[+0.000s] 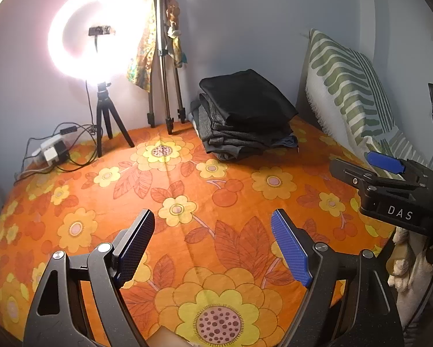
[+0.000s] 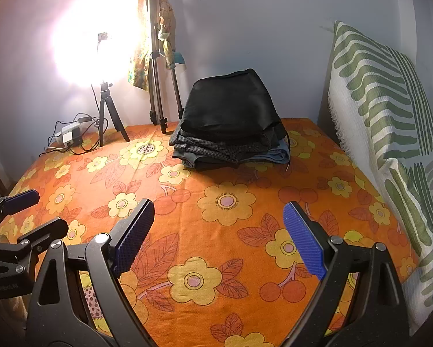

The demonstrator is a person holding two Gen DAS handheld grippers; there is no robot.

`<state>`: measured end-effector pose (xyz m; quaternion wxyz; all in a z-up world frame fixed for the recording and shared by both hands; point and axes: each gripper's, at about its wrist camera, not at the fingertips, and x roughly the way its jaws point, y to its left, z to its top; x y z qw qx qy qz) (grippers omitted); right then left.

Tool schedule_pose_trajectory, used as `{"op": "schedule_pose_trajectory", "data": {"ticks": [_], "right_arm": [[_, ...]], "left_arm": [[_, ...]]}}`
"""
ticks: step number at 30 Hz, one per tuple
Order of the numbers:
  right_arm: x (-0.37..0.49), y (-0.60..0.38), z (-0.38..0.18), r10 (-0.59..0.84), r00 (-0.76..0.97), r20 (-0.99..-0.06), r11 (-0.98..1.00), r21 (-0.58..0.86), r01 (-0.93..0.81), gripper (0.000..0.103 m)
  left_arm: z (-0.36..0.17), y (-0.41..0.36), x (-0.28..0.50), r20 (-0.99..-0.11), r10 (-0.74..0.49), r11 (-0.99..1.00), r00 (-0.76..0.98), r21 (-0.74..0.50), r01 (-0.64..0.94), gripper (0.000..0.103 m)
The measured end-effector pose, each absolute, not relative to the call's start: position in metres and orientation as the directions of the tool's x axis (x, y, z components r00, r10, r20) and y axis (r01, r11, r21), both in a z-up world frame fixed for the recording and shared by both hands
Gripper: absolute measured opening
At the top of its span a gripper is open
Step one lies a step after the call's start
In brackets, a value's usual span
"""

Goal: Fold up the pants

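Note:
A stack of folded pants (image 1: 245, 115) lies at the far side of the bed, black on top, grey and blue below; it also shows in the right wrist view (image 2: 230, 127). My left gripper (image 1: 213, 248) is open and empty above the orange flowered bedspread (image 1: 187, 188). My right gripper (image 2: 219, 237) is open and empty above the same bedspread (image 2: 216, 188). The right gripper's fingers (image 1: 385, 163) show at the right edge of the left wrist view. The left gripper's fingers (image 2: 22, 198) show at the left edge of the right wrist view.
A bright ring light on a small tripod (image 1: 103, 115) and a taller tripod (image 1: 164, 57) with cloth hung on it stand at the back wall. A power strip with cables (image 1: 51, 150) lies at back left. A green-striped pillow (image 1: 349, 86) leans at the right.

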<state>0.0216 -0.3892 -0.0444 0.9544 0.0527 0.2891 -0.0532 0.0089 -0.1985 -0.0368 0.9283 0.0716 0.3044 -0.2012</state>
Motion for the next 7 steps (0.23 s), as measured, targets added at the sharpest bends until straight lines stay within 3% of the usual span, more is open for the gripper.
{"op": "schedule_pose_trajectory", "data": {"ticks": [7], "right_arm": [[0.0219, -0.3893, -0.0449, -0.074, 0.826, -0.558, 0.988, 0.069, 0.135, 0.093]], "left_arm": [[-0.0348, -0.1987, 0.0073, -0.582, -0.324, 0.910, 0.746, 0.024, 0.414, 0.083]]}}
